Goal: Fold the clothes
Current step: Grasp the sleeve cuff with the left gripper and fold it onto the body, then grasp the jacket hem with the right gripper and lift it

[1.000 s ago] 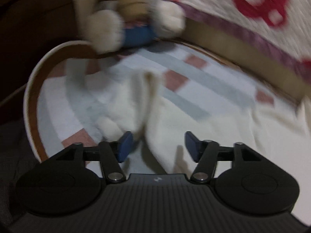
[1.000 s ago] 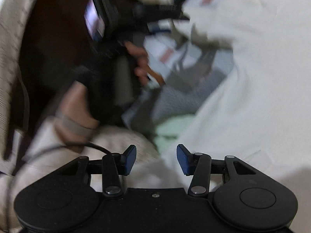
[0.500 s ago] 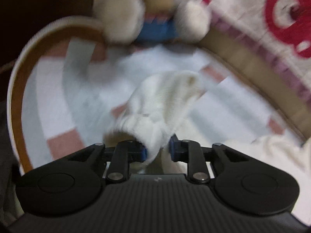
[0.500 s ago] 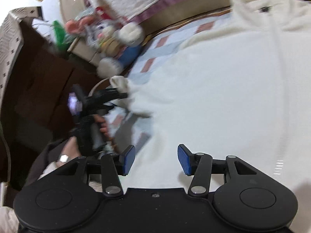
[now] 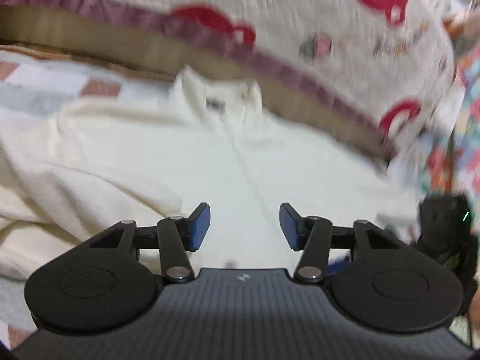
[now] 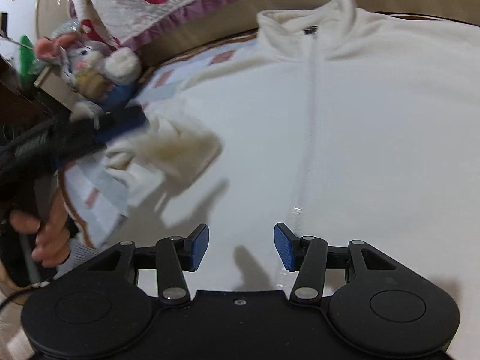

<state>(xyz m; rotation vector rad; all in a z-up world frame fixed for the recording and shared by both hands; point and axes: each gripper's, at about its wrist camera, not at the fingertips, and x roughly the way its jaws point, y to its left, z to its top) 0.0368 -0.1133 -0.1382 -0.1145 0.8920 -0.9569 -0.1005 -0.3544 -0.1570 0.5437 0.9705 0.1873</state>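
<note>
A cream fleece zip jacket (image 5: 210, 156) lies flat on the bed, collar (image 5: 216, 90) at the far side and zip running toward me. Its left sleeve (image 6: 180, 153) lies bunched on the jacket's body (image 6: 375, 126), cuff loose. My left gripper (image 5: 244, 225) hovers over the chest, its jaws opening, with nothing between the blue pads. In the right wrist view the left gripper (image 6: 132, 124) shows blurred, just left of the sleeve cuff. My right gripper (image 6: 241, 247) stands open over the lower front of the jacket, beside the zip, with nothing in it.
A plush toy (image 6: 93, 66) sits at the bed's far left corner. A white quilt with red shapes (image 5: 270, 6) is heaped behind the collar. The checked sheet (image 5: 45, 81) shows to the left. A person's hand (image 6: 45, 234) grips the left tool's handle.
Half a second ago my left gripper was shut on the sleeve cuff. It has swung right over the jacket and let go of the cuff. The right gripper moved over the jacket's front.
</note>
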